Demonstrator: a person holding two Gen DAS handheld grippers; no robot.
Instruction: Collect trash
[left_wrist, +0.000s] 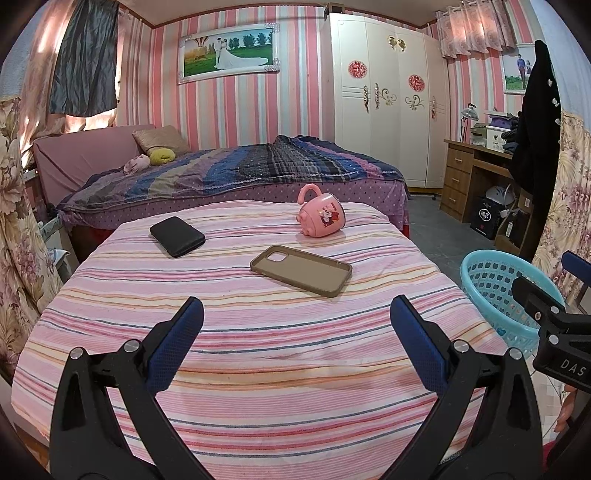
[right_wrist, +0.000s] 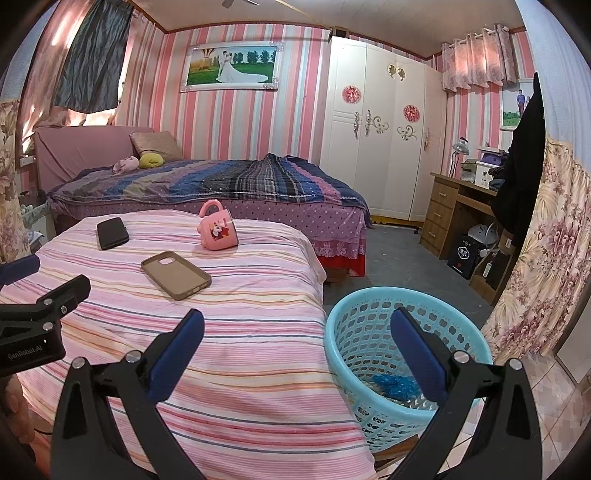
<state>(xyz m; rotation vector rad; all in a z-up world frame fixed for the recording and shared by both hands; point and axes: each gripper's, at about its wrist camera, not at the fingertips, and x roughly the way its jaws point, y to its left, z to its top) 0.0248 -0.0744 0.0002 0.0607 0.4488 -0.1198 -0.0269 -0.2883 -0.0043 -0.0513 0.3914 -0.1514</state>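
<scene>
Light-blue perforated basket (right_wrist: 373, 328) stands on the floor just beside the striped bedcover (right_wrist: 229, 354); crumpled blue plastic (right_wrist: 393, 386) lies inside it. Right gripper (right_wrist: 297, 354) hovers over the basket's near rim, jaws wide apart, empty. Left gripper (left_wrist: 295, 343) likewise wide open, empty, above the bedcover. Brown phone case (left_wrist: 301, 270), black case (left_wrist: 177, 236) and tipped pink mug (left_wrist: 321, 218) lie on the cover.

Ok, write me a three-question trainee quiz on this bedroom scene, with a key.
1. True or false: the pink mug stands upright on the striped cloth.
2. What lies in the blue basket? A) a phone B) blue crumpled plastic C) the mug
3. Fill in: the fingers of the left gripper and right gripper are both ____.

Key: 1 false, it lies tipped over; 2 B; 3 open, holding nothing.
</scene>
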